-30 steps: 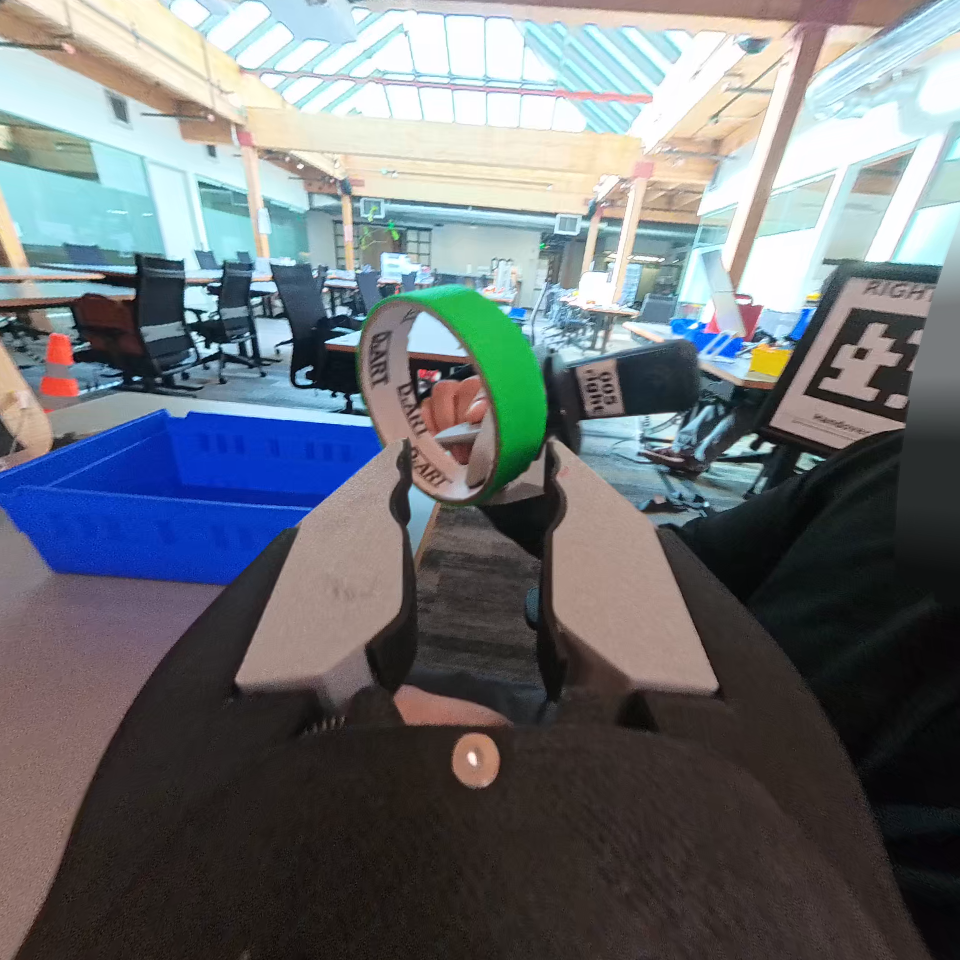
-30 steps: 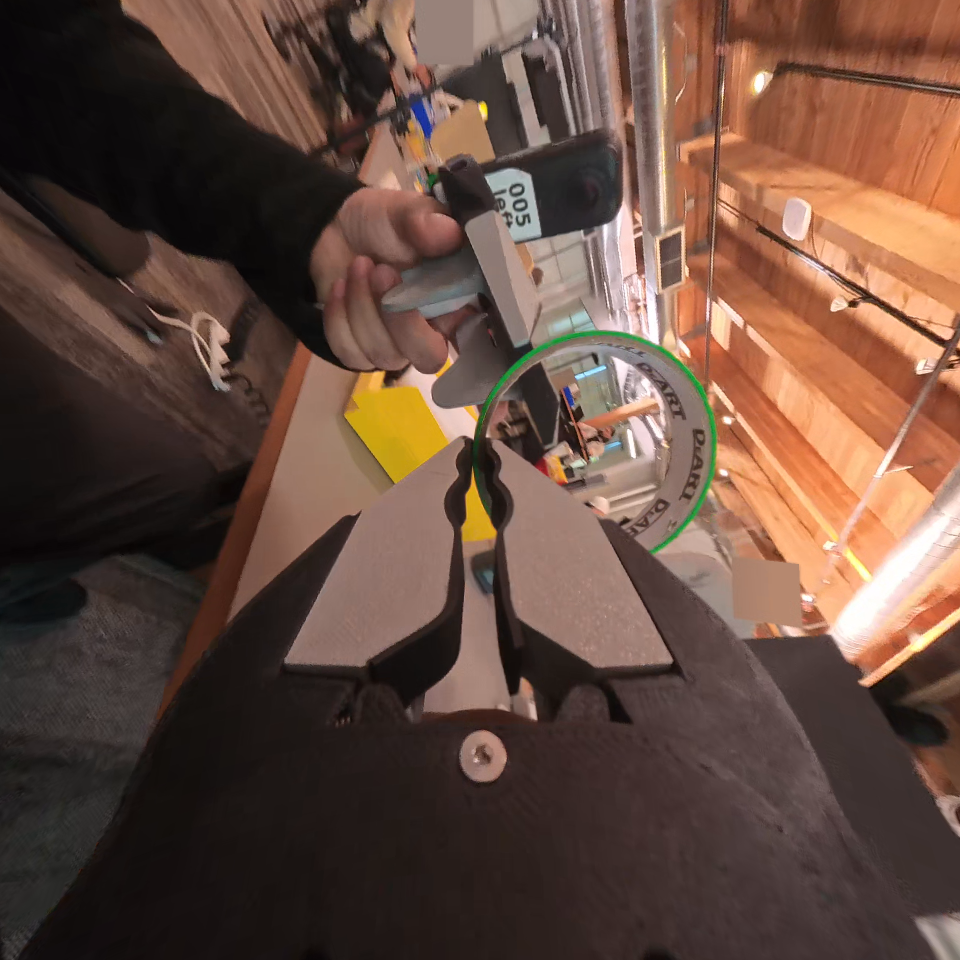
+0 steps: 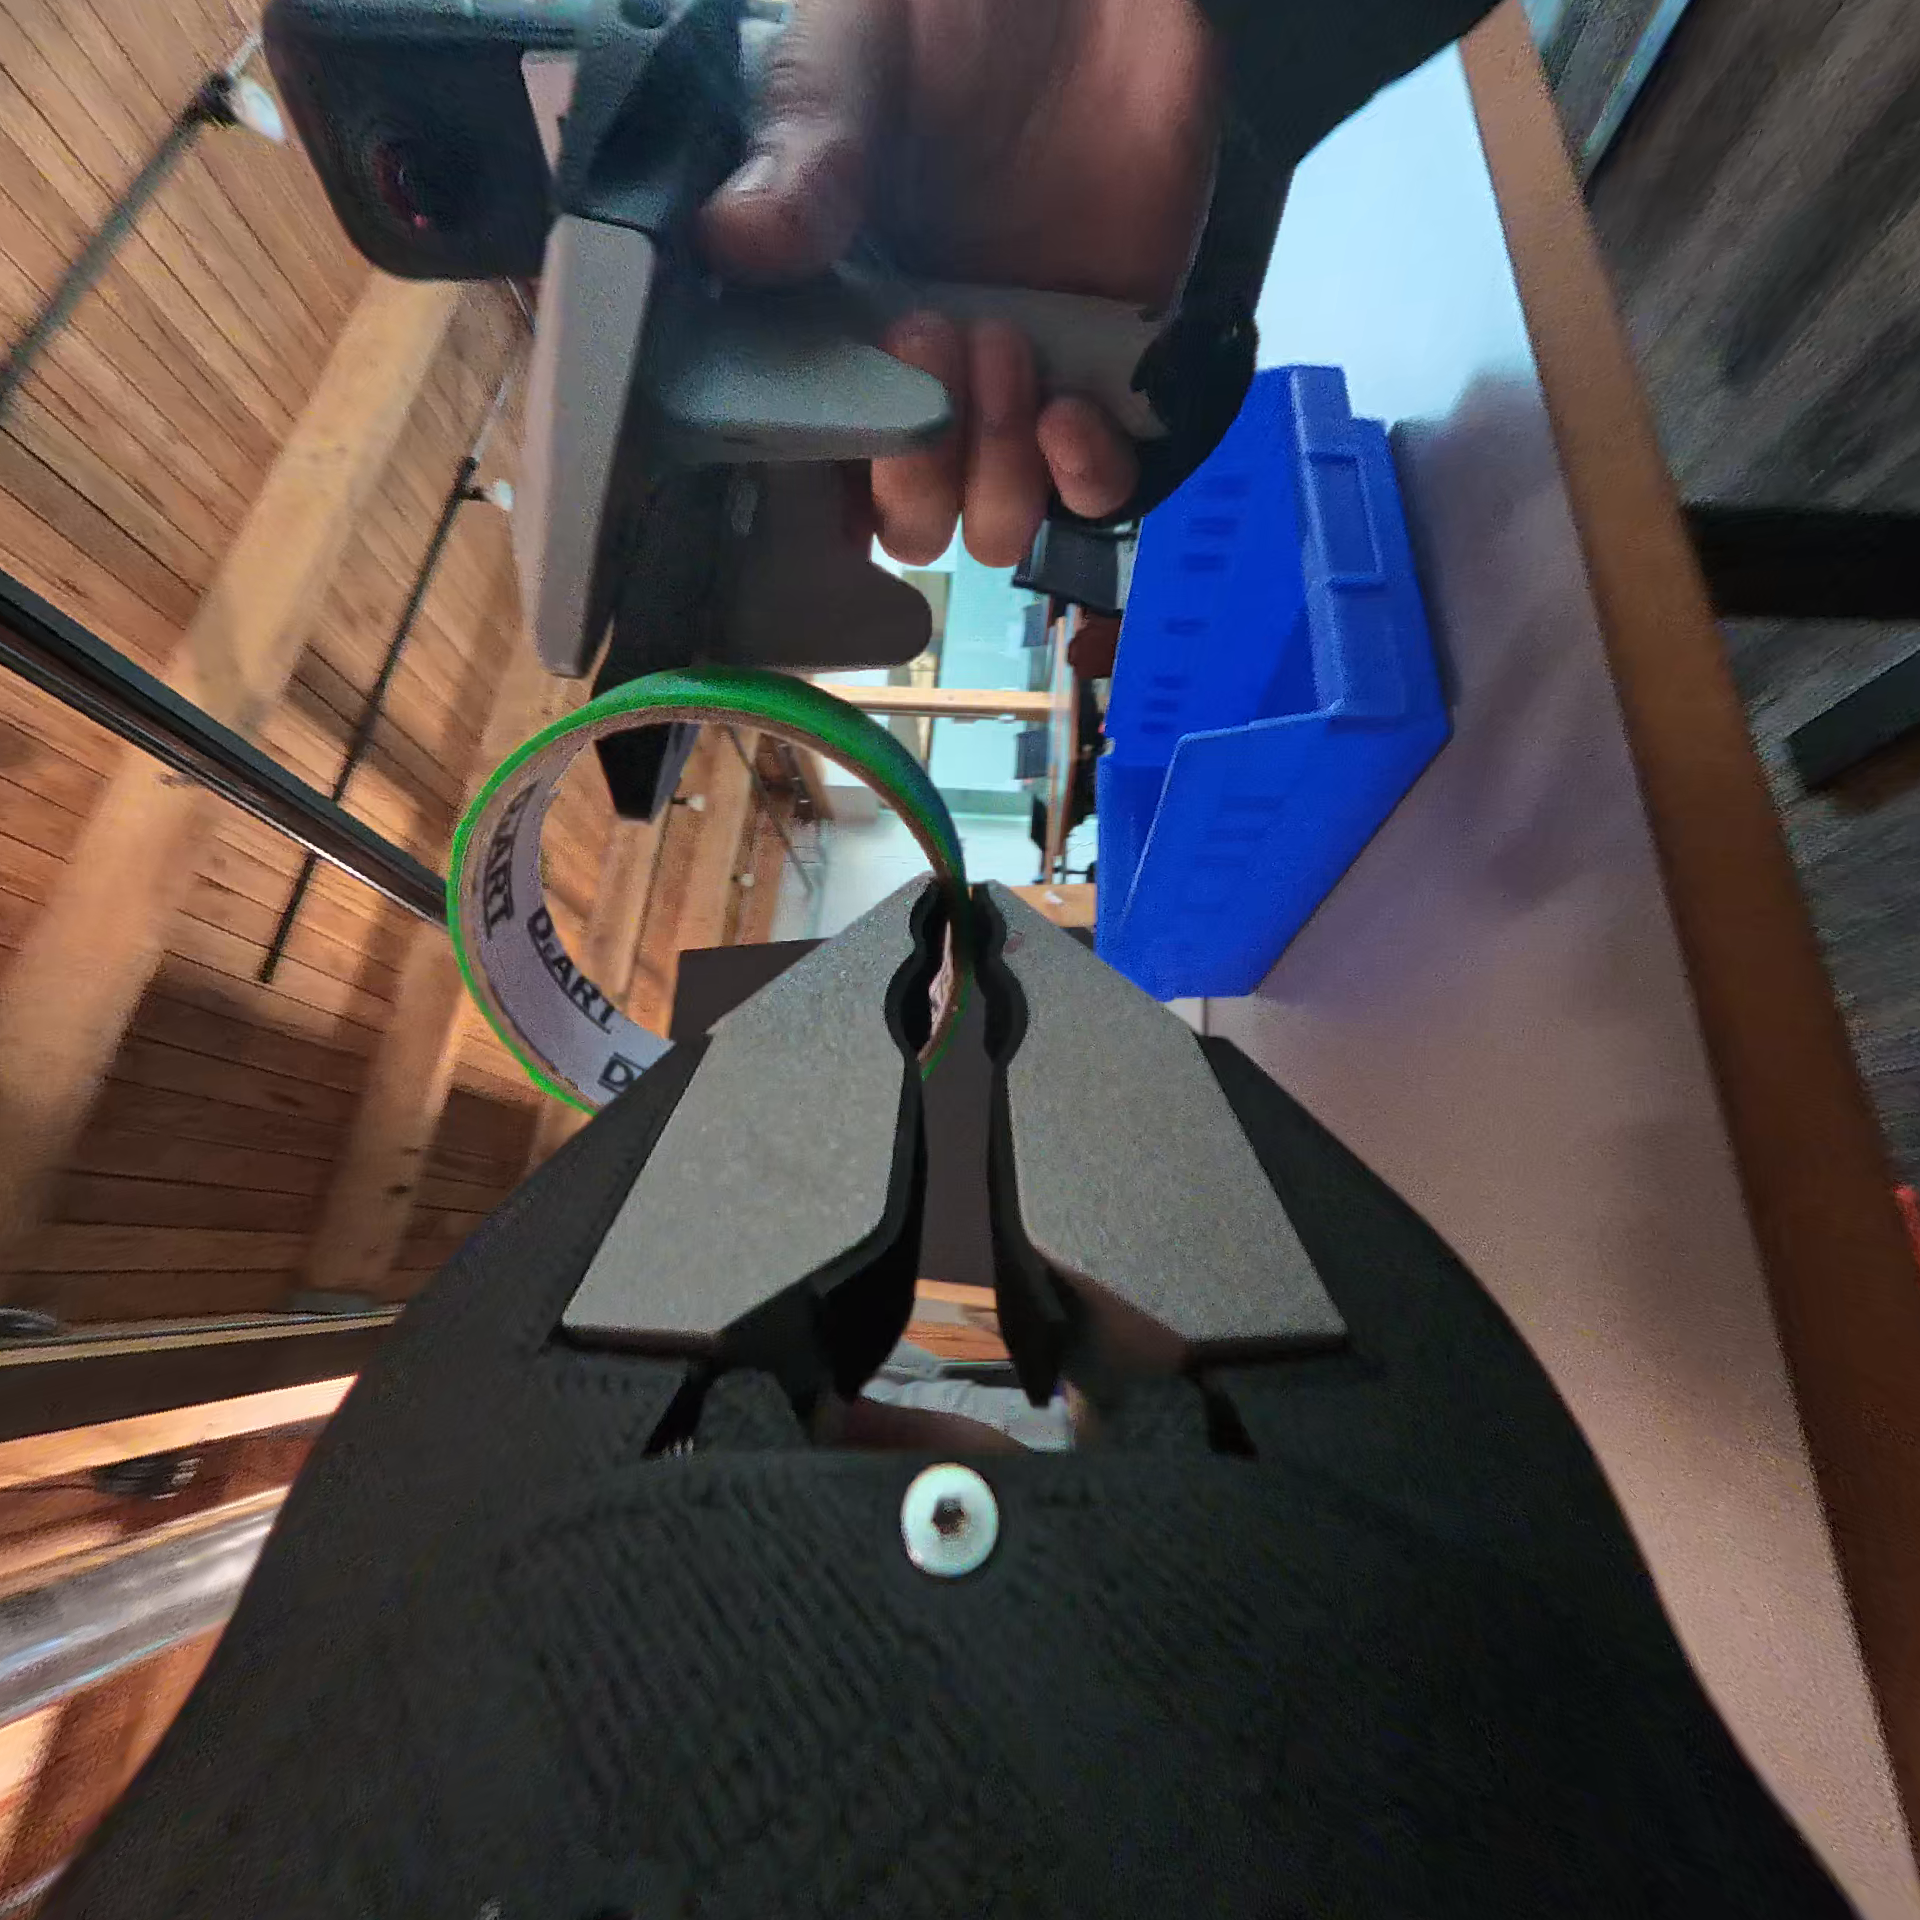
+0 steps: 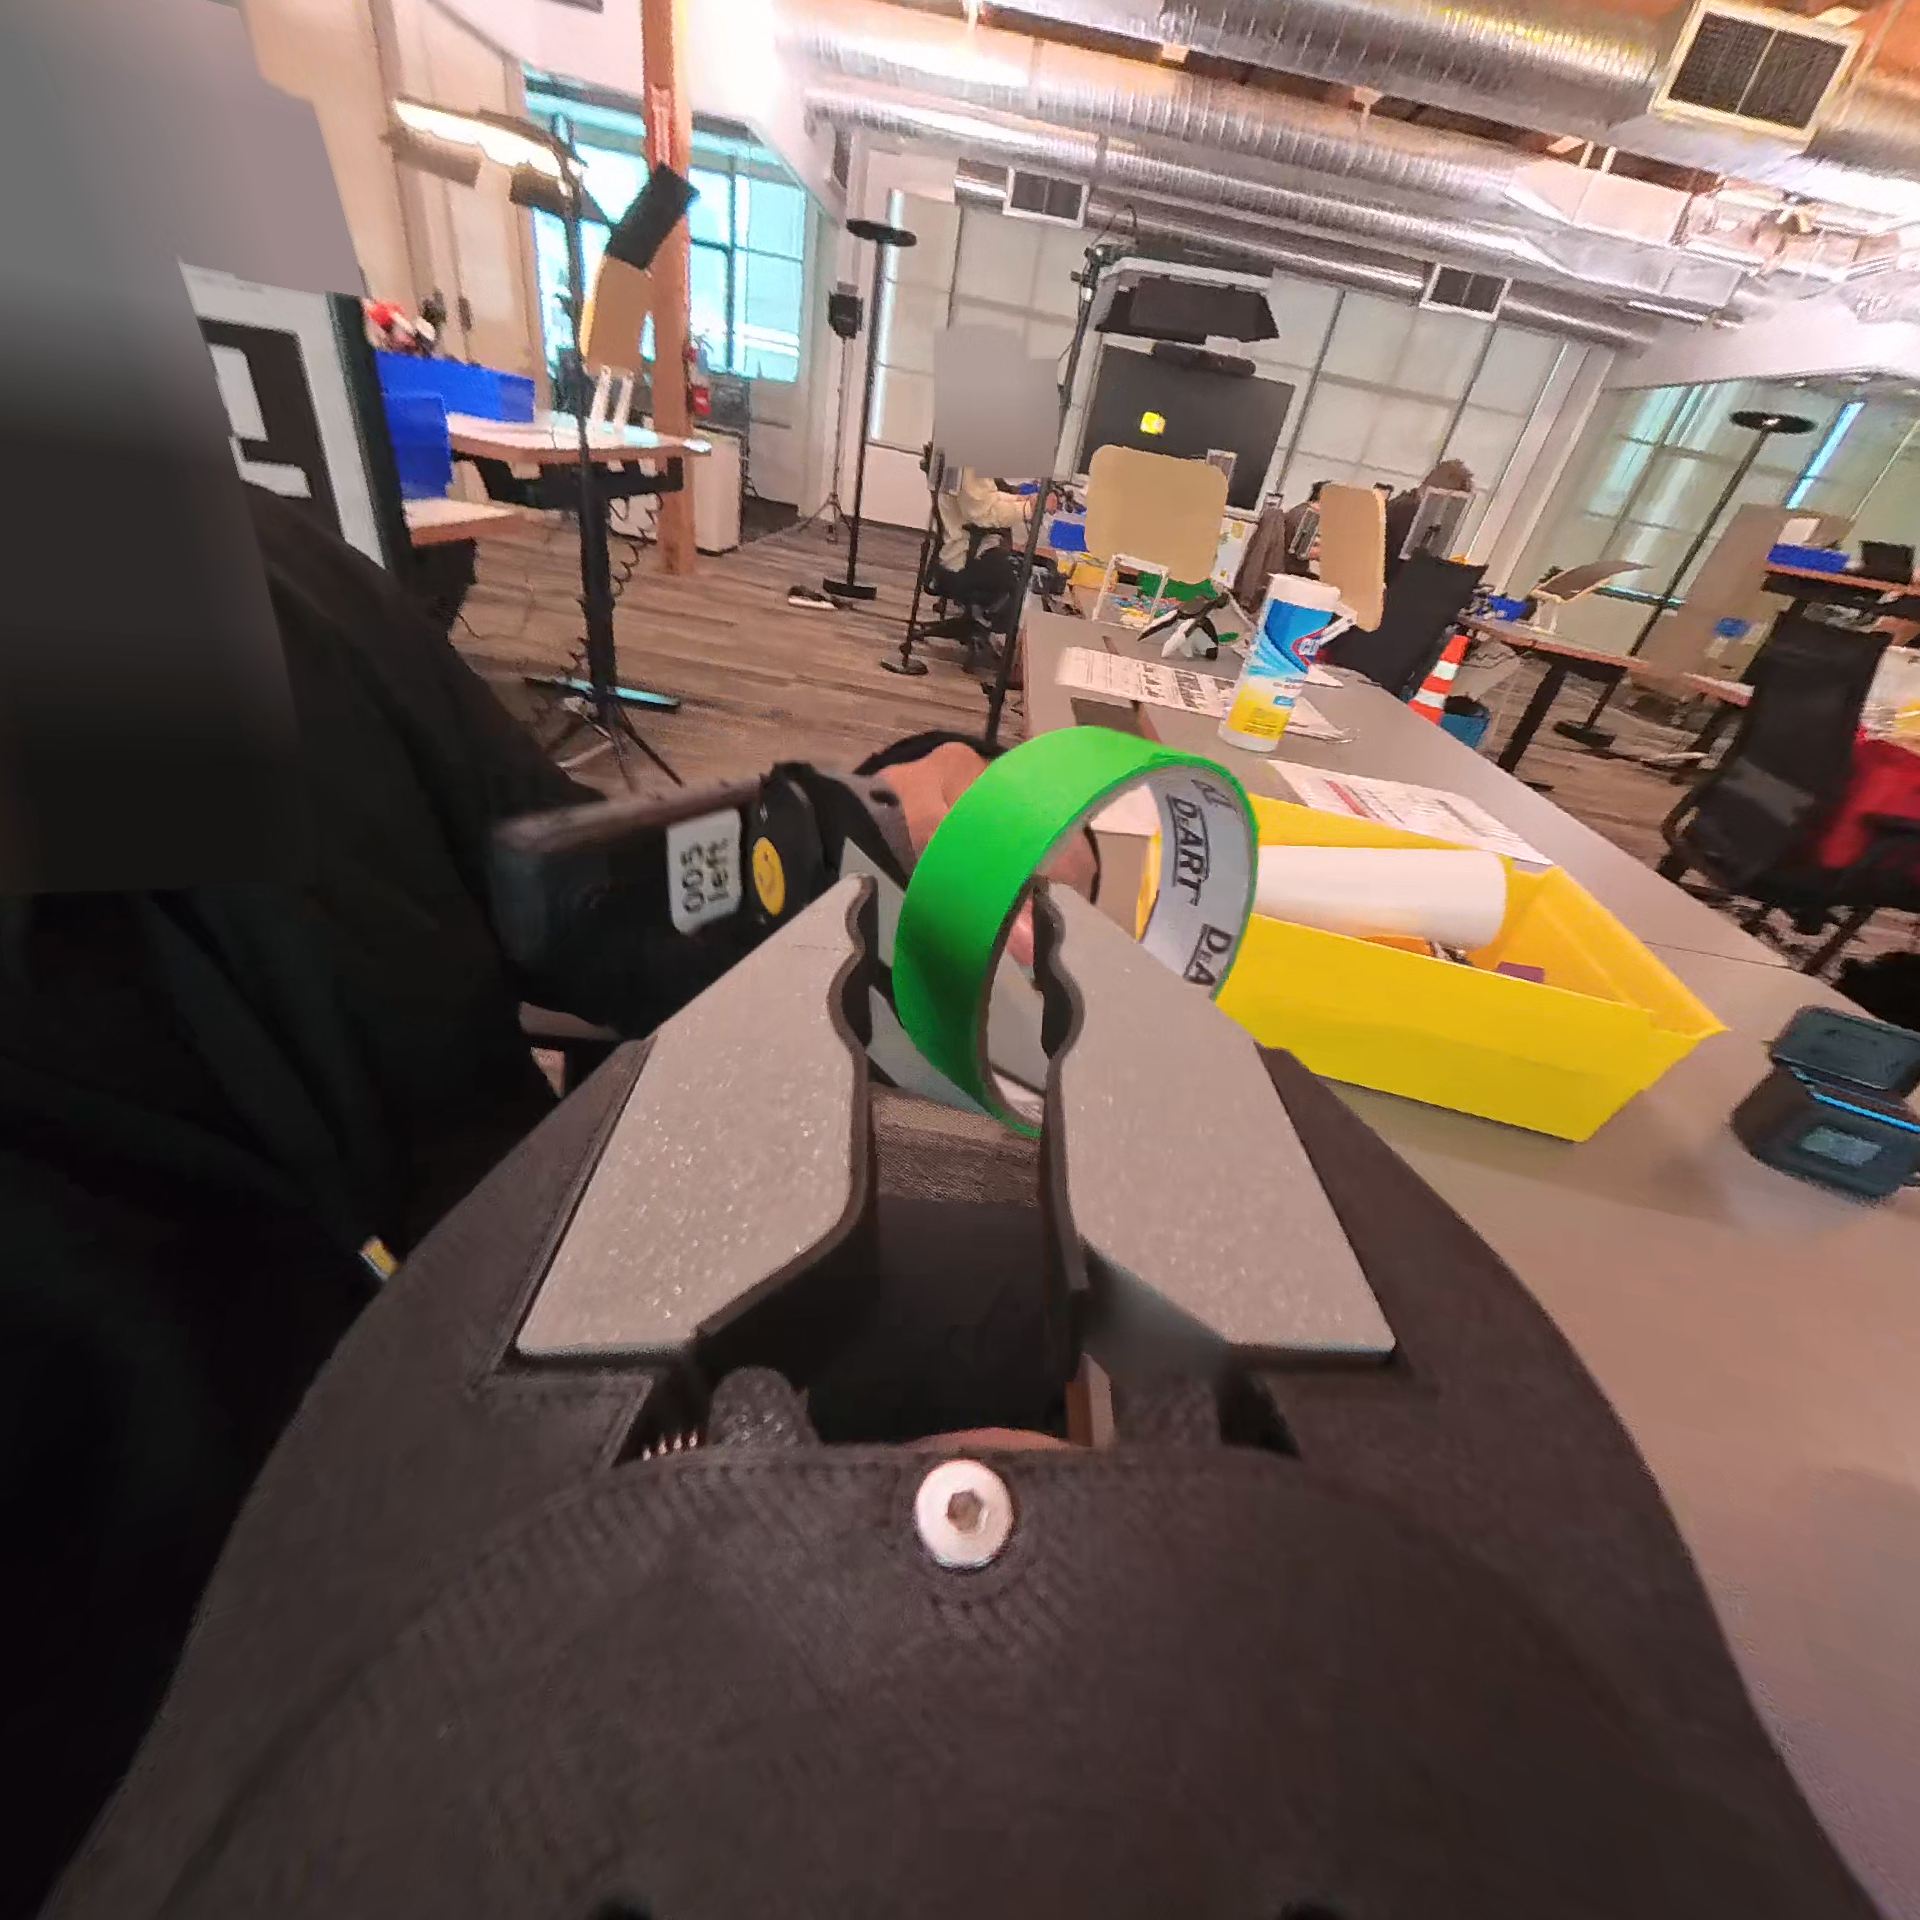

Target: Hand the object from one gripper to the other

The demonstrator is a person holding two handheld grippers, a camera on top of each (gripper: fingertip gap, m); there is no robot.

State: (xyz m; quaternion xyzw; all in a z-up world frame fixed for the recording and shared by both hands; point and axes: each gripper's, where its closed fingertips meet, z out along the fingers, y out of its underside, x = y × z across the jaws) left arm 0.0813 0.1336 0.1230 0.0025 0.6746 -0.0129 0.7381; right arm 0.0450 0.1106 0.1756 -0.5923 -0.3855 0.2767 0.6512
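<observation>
A green tape roll point(image 3: 727, 691) with a pale printed inner face is held in the air between both grippers. My left gripper point(image 3: 956, 906) is shut on the roll's near rim, one finger inside the ring and one outside. In the left wrist view the right gripper point(image 3: 665, 665), held by a hand, reaches the roll's far side from above. In the right wrist view the tape roll point(image 4: 961, 904) stands between the fingers of my right gripper point(image 4: 954, 914). That gripper is open and straddles the band, with a gap at the left finger. The left gripper's camera body point(image 4: 644, 862) shows behind the roll.
A blue bin point(image 3: 1247, 748) stands on the grey table point(image 3: 1538, 1143). In the right wrist view a yellow bin point(image 4: 1455, 1023) holds a white roll point(image 4: 1371, 894). A small black device point(image 4: 1829, 1112) and a wipes canister point(image 4: 1278, 665) stand on the table point(image 4: 1558, 1309). A dark-sleeved person is on the left.
My left gripper has shut on the tape's rim. My right gripper, shut on the rim before, now stands open around the band. Both grippers have rolled about a quarter turn.
</observation>
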